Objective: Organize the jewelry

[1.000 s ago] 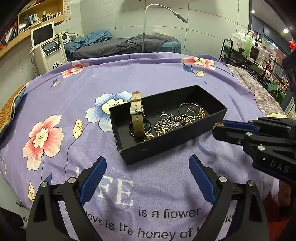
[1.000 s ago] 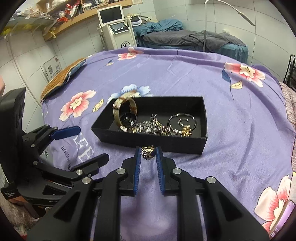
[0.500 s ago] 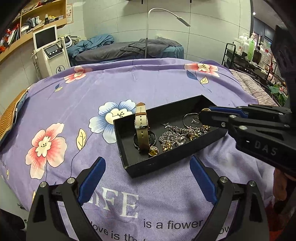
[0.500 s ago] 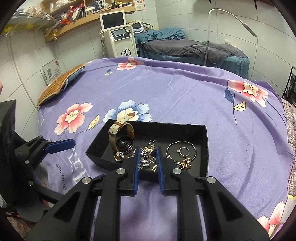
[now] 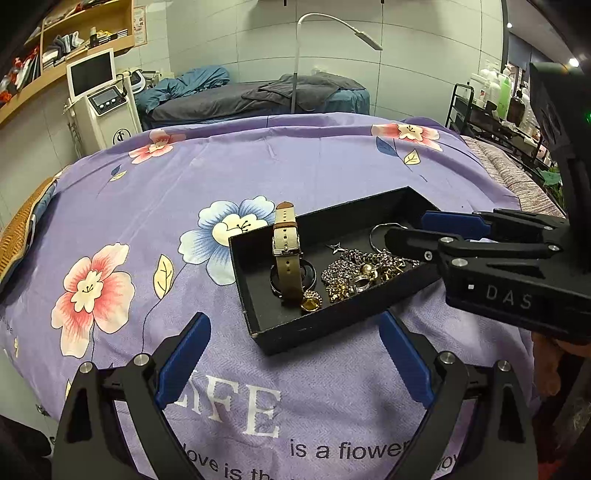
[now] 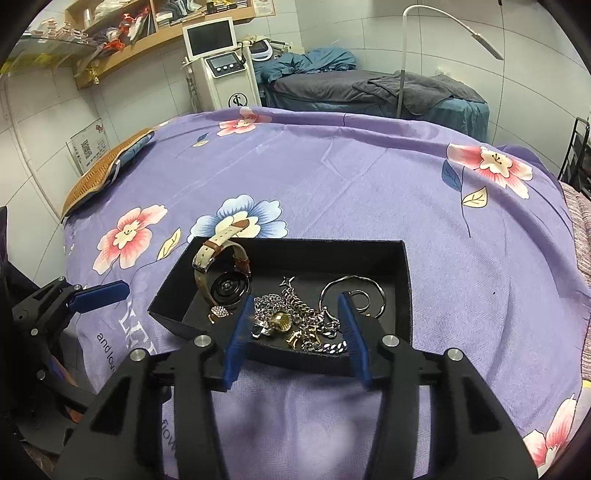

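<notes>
A black open box (image 5: 332,328) (image 6: 295,245) lies on the purple flowered sheet (image 5: 314,166). It holds a tan-strapped watch (image 5: 286,251) (image 6: 221,266), tangled chains (image 5: 343,266) (image 6: 306,314), a silver bangle (image 6: 352,291) and a small gold ring (image 5: 311,301) (image 6: 219,312). My right gripper (image 6: 296,301) (image 5: 408,226) hovers over the box's near side and its jaws are opening. A round gold ring (image 6: 280,320) lies on the chains below them, free of the pads. My left gripper (image 5: 294,320) stands open before the box's left end, with nothing in it.
A woven cushion (image 6: 99,177) lies at the sheet's left edge. Behind the bed stand a white device with a screen (image 6: 225,70), a treatment bed (image 6: 369,92) and a lamp arm (image 5: 332,33). A shelf rack of bottles (image 5: 491,103) stands at the right.
My right gripper carried the gold ring forward over the box, then its jaws parted and the ring dropped onto the chains. The left gripper stayed open and hardly moved.
</notes>
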`<state>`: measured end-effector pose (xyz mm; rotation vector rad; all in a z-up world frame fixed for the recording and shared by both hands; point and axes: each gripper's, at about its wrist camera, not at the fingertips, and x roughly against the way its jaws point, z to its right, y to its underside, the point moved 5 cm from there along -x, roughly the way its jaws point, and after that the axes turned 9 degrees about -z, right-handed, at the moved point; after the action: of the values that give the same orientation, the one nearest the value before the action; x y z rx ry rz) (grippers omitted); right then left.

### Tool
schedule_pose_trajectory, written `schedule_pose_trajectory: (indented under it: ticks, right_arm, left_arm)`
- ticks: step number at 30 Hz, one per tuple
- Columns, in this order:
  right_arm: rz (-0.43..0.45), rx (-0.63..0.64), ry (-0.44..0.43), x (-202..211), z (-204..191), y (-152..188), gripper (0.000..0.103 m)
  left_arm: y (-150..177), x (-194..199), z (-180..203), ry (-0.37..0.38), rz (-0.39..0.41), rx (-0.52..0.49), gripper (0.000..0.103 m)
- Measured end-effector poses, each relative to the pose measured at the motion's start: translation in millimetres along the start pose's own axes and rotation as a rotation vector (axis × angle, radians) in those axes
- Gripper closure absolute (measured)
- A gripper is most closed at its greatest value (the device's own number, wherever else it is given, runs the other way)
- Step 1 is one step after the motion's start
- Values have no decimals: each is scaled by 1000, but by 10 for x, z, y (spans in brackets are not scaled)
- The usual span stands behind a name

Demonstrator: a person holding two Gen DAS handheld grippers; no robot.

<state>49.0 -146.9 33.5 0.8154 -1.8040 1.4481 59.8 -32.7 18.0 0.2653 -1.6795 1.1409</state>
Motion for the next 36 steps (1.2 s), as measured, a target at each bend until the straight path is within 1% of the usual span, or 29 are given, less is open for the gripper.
schedule_pose_trajectory:
  ticks: [4,5,6,8,13,15,16,18,21,23,27,31,36]
  right_arm:
    - [-9,-2,7,48,-8,3,55]
    - [-10,-8,7,69,-4,9,52]
    - [-12,-12,5,87,-3,16,42]
    - [-13,-22,11,142,5,34,35]
    - [-34,-31,26,265,24,86,33]
    - [-59,-23,30,273,23,107,26]
    - [-74,-13,40,276,20,122,25]
    - [-86,3,66,290,9,146,21]
    - [-111,33,98,297,-19,186,20]
    - [-132,41,115,279,-19,217,17]
    - [-168,47,132,224,-9,264,17]
    - [-182,44,145,220,7,287,17]
    - [-208,56,175,192,8,325,17]
  left_arm:
    - [5,6,-18,-15,-3,6,9]
    - [8,8,-30,-18,-7,10,9]
    - [12,14,-44,-17,-12,17,9]
    - [16,29,-70,-14,-24,29,9]
    - [26,67,-119,-3,-56,48,8]
    - [35,57,-126,4,-81,48,6]
    - [40,52,-127,3,-91,46,6]
    - [55,50,-139,-17,-101,44,6]
    - [85,17,-158,-41,-124,47,6]
    - [105,-16,-173,-41,-146,53,6]
    - [151,-59,-174,-36,-182,48,6]
    - [173,-61,-166,-54,-188,36,6]
    - [175,-59,-156,-58,-190,29,6]
